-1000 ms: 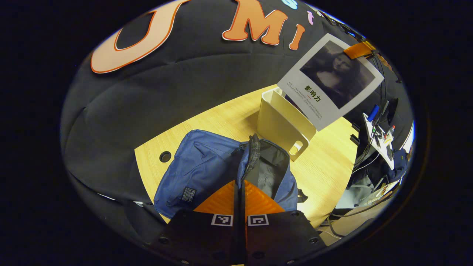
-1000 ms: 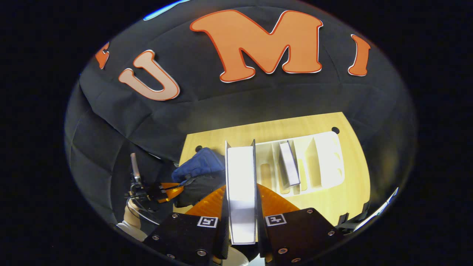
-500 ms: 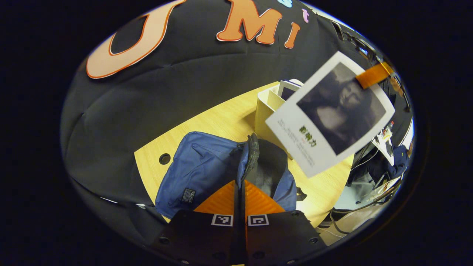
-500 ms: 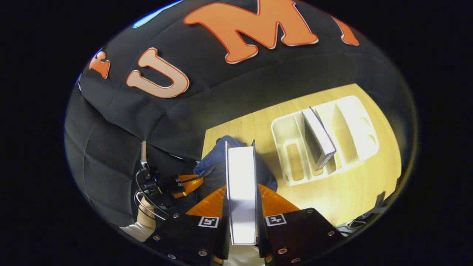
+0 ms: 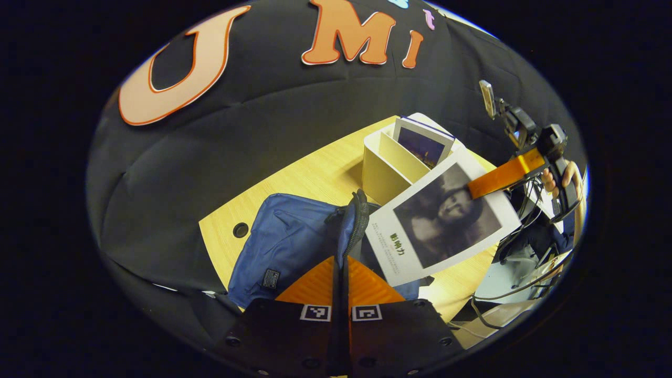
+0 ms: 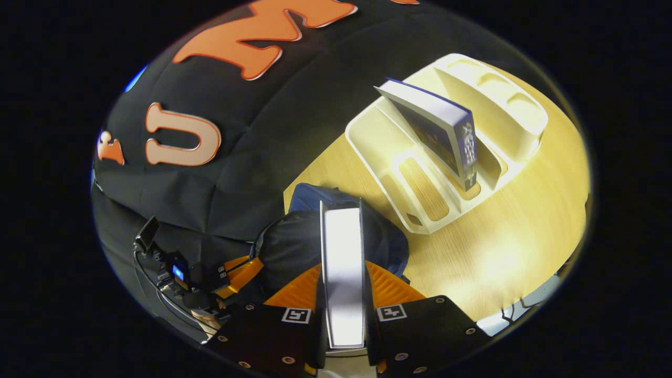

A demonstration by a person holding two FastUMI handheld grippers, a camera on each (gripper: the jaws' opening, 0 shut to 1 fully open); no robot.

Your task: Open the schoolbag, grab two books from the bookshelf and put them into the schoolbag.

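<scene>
Left gripper (image 5: 341, 262) fingers pinch the blue schoolbag's (image 5: 286, 244) zipper rim on the desk (image 5: 315, 173); a book (image 5: 438, 223) hangs over the bag's mouth. Right gripper (image 6: 342, 273) fingers clamp that book (image 6: 342, 273) above the schoolbag (image 6: 315, 197); another book (image 6: 438, 128) leans in the bookshelf (image 6: 399, 184).

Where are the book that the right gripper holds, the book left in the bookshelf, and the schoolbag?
held book (image 5: 441, 223), left gripper view, on its front cover.
book in the bookshelf (image 6: 438, 107), right gripper view, on its page edge.
schoolbag (image 5: 286, 244), left gripper view, on its blue front panel.
</scene>
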